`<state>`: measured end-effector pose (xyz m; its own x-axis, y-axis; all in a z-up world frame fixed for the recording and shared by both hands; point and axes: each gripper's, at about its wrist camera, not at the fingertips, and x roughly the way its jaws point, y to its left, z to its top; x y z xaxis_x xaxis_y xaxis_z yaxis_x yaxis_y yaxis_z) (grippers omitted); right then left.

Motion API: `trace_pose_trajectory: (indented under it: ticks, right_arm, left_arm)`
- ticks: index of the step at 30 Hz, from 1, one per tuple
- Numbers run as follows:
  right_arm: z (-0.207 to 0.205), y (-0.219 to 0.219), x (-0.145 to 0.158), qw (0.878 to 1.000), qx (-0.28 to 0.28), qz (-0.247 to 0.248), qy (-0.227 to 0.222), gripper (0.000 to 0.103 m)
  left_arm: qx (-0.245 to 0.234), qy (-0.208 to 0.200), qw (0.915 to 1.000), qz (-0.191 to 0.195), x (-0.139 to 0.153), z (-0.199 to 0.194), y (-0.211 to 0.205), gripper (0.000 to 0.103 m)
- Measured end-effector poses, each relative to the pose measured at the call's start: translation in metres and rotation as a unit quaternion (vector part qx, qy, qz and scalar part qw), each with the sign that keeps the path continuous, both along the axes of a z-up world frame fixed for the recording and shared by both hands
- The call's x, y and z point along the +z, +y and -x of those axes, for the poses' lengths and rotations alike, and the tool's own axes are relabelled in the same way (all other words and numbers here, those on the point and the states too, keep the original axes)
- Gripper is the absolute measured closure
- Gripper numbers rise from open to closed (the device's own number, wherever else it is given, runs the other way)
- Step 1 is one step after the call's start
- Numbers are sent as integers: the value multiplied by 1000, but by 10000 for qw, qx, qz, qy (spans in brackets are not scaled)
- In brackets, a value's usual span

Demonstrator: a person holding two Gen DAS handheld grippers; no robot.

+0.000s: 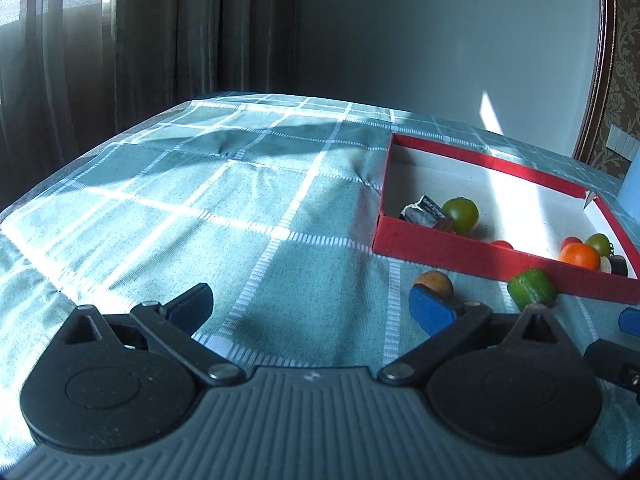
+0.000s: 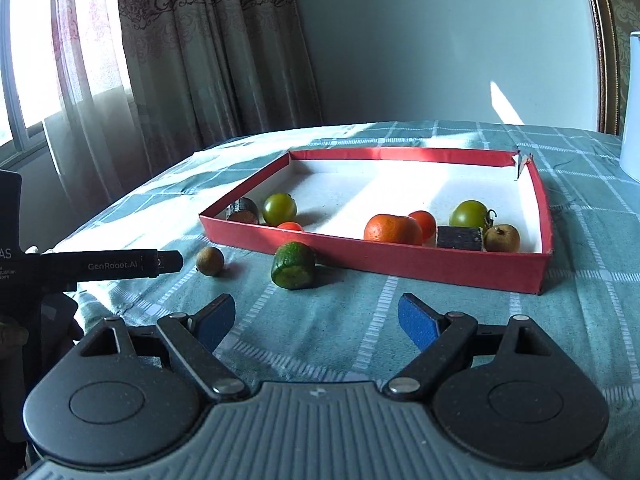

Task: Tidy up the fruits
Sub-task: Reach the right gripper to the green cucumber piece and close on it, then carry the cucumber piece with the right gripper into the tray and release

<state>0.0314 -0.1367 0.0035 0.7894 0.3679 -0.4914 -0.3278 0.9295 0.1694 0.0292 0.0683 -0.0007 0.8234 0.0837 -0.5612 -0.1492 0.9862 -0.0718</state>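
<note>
A shallow red box [image 2: 400, 266] [image 1: 452, 250] with a white floor lies on the checked cloth. It holds several fruits: green tomatoes [image 2: 279, 209] [image 1: 461, 215], an orange [image 2: 393, 229] [image 1: 579, 255], small red tomatoes [image 2: 423, 222] and a brown fruit [image 2: 502, 237]. Outside the box, in front of its near wall, lie a cut green lime [image 2: 293, 265] [image 1: 532, 287] and a small brown round fruit [image 2: 210, 261] [image 1: 434, 283]. My left gripper [image 1: 310, 306] is open and empty, left of the brown fruit. My right gripper [image 2: 316, 318] is open and empty, short of the lime.
The table has a teal checked cloth [image 1: 240, 208]. Curtains [image 2: 192, 52] hang at the back left. The left gripper's body [image 2: 112, 266] reaches in at the left of the right wrist view. A white object [image 2: 632, 112] stands at the far right.
</note>
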Motion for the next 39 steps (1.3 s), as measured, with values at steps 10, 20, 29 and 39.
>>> trace_pose_trajectory:
  ticks: [10, 20, 29, 39]
  right_arm:
    - [-41, 24, -5, 9990, -73, 359, 240, 14]
    - [-57, 37, -9, 9976, -60, 525, 440, 41]
    - [-54, 43, -10, 9973, -21, 619, 397, 71]
    - [-41, 28, 3, 9996, -43, 158, 224, 73]
  left_arm:
    - [-40, -57, 9997, 234, 0, 2, 6, 0]
    - [-67, -116, 9993, 356, 1, 3, 8, 0]
    - [-43, -102, 9993, 359, 1, 3, 8, 0]
    - [-8, -84, 9993, 372, 0, 2, 9, 0]
